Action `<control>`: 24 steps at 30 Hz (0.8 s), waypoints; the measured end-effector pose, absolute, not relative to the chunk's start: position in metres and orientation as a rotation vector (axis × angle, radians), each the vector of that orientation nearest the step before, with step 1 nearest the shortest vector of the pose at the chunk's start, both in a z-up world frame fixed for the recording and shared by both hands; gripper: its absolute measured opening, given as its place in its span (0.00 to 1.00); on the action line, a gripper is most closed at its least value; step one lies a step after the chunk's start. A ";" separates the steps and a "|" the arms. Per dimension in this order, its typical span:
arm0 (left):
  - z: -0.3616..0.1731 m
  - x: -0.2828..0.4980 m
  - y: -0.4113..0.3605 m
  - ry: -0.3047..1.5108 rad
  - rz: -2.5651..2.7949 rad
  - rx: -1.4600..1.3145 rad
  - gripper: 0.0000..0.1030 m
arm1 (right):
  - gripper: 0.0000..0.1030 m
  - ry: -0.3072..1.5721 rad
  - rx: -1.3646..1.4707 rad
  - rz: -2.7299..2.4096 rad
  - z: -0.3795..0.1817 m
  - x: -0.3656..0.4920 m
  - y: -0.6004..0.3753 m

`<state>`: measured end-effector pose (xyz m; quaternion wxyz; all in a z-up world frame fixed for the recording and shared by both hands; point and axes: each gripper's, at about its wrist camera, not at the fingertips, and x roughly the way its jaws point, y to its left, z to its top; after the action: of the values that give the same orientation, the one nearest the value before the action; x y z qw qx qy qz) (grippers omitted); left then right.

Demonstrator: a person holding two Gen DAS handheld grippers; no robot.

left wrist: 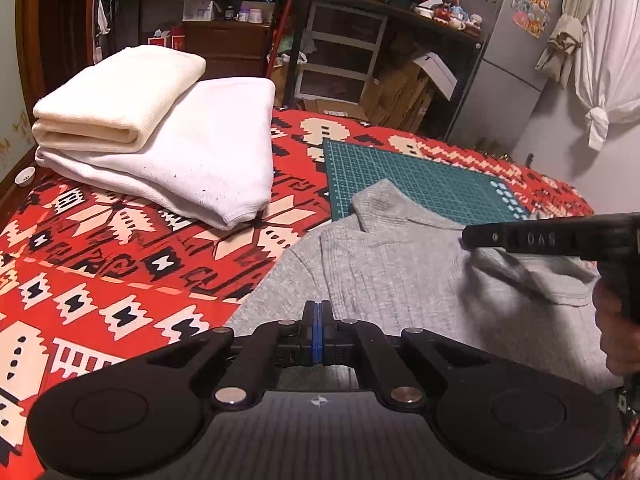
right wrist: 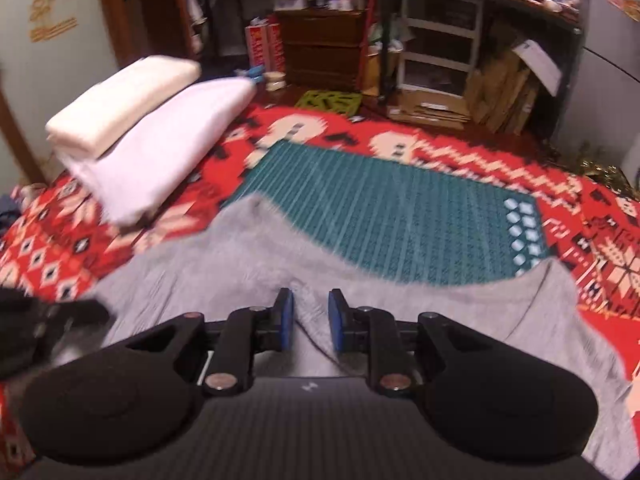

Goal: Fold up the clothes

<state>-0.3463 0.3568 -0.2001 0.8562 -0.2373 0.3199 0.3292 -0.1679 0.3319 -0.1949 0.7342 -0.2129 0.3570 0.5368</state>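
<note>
Red, black and cream patterned cloth [left wrist: 120, 272] covers the work surface, carrying a green cutting mat [right wrist: 392, 220] and, at the far left, a folded white towel [left wrist: 192, 160] with a folded cream towel [left wrist: 116, 96] stacked on it. Nearer the cameras a grey ribbed sweater [left wrist: 400, 272] lies spread across the cloth and the mat's near edge. Over its left side the left gripper [left wrist: 319, 312] has its blue pads pressed together with no fabric visibly between them, while the right gripper [right wrist: 311, 320] stands partly open, a raised fold of sweater in the gap, not clamped.
</note>
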 end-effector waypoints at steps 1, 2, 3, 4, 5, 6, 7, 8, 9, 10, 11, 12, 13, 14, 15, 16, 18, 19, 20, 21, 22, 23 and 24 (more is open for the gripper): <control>-0.199 -0.348 0.357 0.664 0.685 -0.507 0.01 | 0.21 0.790 -0.455 1.168 -0.193 -0.163 0.333; -0.197 -0.350 0.357 0.655 0.676 -0.517 0.02 | 0.21 0.797 -0.436 1.163 -0.190 -0.159 0.331; -0.196 -0.351 0.357 0.646 0.669 -0.526 0.02 | 0.21 0.802 -0.419 1.165 -0.186 -0.157 0.326; -0.195 -0.353 0.356 0.640 0.665 -0.533 0.03 | 0.22 0.805 -0.406 1.169 -0.183 -0.155 0.320; -0.194 -0.353 0.356 0.636 0.661 -0.539 0.03 | 0.23 0.804 -0.398 1.175 -0.181 -0.154 0.313; -0.194 -0.353 0.356 0.638 0.658 -0.540 0.03 | 0.25 0.803 -0.392 1.179 -0.179 -0.153 0.305; -0.195 -0.352 0.355 0.640 0.655 -0.541 0.04 | 0.26 0.800 -0.392 1.180 -0.178 -0.153 0.295; -0.195 -0.352 0.354 0.642 0.652 -0.542 0.06 | 0.26 0.797 -0.395 1.177 -0.179 -0.152 0.285; -0.195 -0.352 0.353 0.644 0.649 -0.543 0.06 | 0.26 0.797 -0.399 1.169 -0.179 -0.150 0.275; -0.195 -0.351 0.353 0.646 0.646 -0.544 0.06 | 0.26 0.798 -0.399 1.158 -0.181 -0.149 0.265; -0.195 -0.351 0.352 0.648 0.643 -0.545 0.06 | 0.26 0.799 -0.398 1.145 -0.182 -0.146 0.254; -0.195 -0.350 0.351 0.650 0.640 -0.546 0.06 | 0.26 0.803 -0.395 1.133 -0.183 -0.143 0.244; -0.196 -0.350 0.351 0.652 0.637 -0.548 0.06 | 0.26 0.814 -0.388 1.123 -0.185 -0.140 0.235; -0.196 -0.349 0.350 0.655 0.634 -0.549 0.06 | 0.26 0.825 -0.384 1.117 -0.188 -0.137 0.226; -0.196 -0.349 0.348 0.660 0.634 -0.549 0.06 | 0.26 0.834 -0.390 1.116 -0.191 -0.136 0.220; -0.196 -0.348 0.346 0.664 0.635 -0.547 0.06 | 0.26 0.843 -0.395 1.114 -0.194 -0.135 0.214; -0.196 -0.347 0.343 0.674 0.638 -0.540 0.06 | 0.26 0.848 -0.410 1.108 -0.199 -0.135 0.205; -0.196 -0.347 0.341 0.678 0.640 -0.536 0.06 | 0.26 0.842 -0.418 1.108 -0.201 -0.136 0.205; -0.196 -0.347 0.340 0.681 0.642 -0.532 0.06 | 0.26 0.830 -0.421 1.110 -0.202 -0.137 0.205; -0.195 -0.347 0.338 0.684 0.644 -0.529 0.06 | 0.26 0.819 -0.423 1.112 -0.203 -0.137 0.207; -0.195 -0.347 0.337 0.687 0.647 -0.525 0.06 | 0.26 0.810 -0.430 1.113 -0.204 -0.137 0.211; -0.194 -0.348 0.336 0.690 0.652 -0.521 0.06 | 0.26 0.801 -0.435 1.112 -0.206 -0.136 0.215; -0.193 -0.348 0.335 0.693 0.656 -0.517 0.06 | 0.26 0.790 -0.440 1.107 -0.206 -0.134 0.220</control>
<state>-0.3479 0.3348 -0.1933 0.8563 -0.2459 0.3300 0.3121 -0.1338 0.2201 -0.2065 0.7553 -0.2018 0.3621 0.5076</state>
